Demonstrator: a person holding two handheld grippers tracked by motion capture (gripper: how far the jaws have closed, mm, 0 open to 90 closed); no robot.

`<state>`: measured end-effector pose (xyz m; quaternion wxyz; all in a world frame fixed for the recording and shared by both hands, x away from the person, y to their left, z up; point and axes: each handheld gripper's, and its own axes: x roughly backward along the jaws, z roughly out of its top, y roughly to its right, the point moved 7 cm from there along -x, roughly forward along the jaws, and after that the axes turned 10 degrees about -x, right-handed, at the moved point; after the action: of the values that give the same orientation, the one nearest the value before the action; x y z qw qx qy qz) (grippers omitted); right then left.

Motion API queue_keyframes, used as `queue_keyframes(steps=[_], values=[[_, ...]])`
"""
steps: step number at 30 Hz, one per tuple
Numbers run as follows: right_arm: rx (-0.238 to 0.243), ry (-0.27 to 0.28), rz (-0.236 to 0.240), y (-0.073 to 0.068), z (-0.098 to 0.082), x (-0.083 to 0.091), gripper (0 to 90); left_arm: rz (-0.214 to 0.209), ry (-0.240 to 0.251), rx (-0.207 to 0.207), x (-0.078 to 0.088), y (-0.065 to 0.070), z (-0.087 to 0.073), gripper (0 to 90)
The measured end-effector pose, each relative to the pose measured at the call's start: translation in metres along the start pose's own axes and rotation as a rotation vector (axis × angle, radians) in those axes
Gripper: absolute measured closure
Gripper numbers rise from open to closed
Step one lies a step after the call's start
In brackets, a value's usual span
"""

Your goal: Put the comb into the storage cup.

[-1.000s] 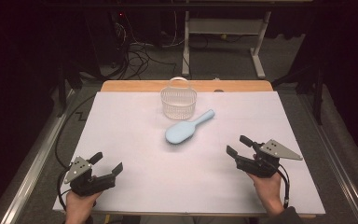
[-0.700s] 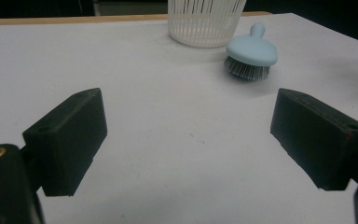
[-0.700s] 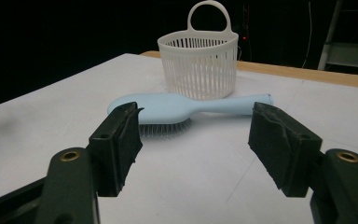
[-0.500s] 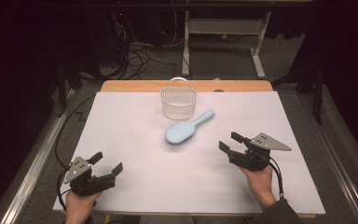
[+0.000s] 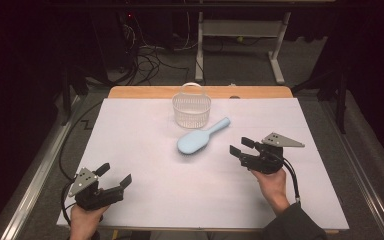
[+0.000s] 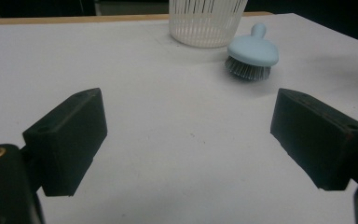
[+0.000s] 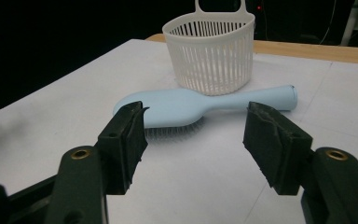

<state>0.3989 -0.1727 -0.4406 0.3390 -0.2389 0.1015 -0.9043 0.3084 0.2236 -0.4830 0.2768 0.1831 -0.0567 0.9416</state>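
**Right gripper lines up on the brush**

The brush (image 5: 198,140) lies bristles-down on the white table (image 5: 145,170), near its middle, just in front of the basket (image 5: 192,111), close to it; whether they touch I cannot tell. Its handle points far-right, its oval head near-left.

The right gripper (image 5: 242,146) sits just right of the brush, apart from it. Its jaws have just been closing but stand fairly wide, with nothing between them; in the right gripper view they frame the brush across open table. The left gripper (image 5: 114,175) rests at the near-left corner, jaws wide and empty.

The brush looks like light, stiff plastic with a smooth, likely slippery back. The slim handle, or the neck where it meets the head, seems the best hold: narrow enough to pinch across. The springy bristles would give poor purchase.
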Motion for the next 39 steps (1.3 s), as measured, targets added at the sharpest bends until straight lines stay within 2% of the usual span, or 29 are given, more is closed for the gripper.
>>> queue_keyframes(steps=[6, 12, 19, 24, 33, 35, 39], values=[[0.017, -0.023, -0.003, -0.003, 0.008, -0.007, 41.5, -0.002, 0.001, 0.0, 0.0, 0.0, 0.0, 10.0], [0.04, -0.017, -0.003, -0.004, 0.017, -0.012, 41.7, -0.005, 0.003, 0.0, 0.0, 0.001, 0.001, 9.9], [0.049, -0.019, -0.017, 0.0, 0.028, -0.022, 41.7, -0.008, 0.001, -0.004, 0.0, 0.001, 0.001, 9.9], [0.06, -0.03, -0.028, 0.002, 0.034, -0.029, 44.8, -0.006, 0.0, -0.002, -0.001, 0.0, 0.001, 10.0], [0.069, -0.072, -0.056, 0.005, 0.043, -0.038, 47.6, -0.005, 0.0, -0.004, -0.001, 0.0, 0.001, 10.0], [0.064, -0.091, -0.077, 0.007, 0.047, -0.042, 49.8, -0.004, -0.001, -0.006, -0.001, 0.0, 0.001, 9.9], [0.074, -0.121, -0.092, 0.007, 0.053, -0.05, 51.5, -0.003, -0.001, -0.007, -0.001, 0.0, 0.001, 9.9]])
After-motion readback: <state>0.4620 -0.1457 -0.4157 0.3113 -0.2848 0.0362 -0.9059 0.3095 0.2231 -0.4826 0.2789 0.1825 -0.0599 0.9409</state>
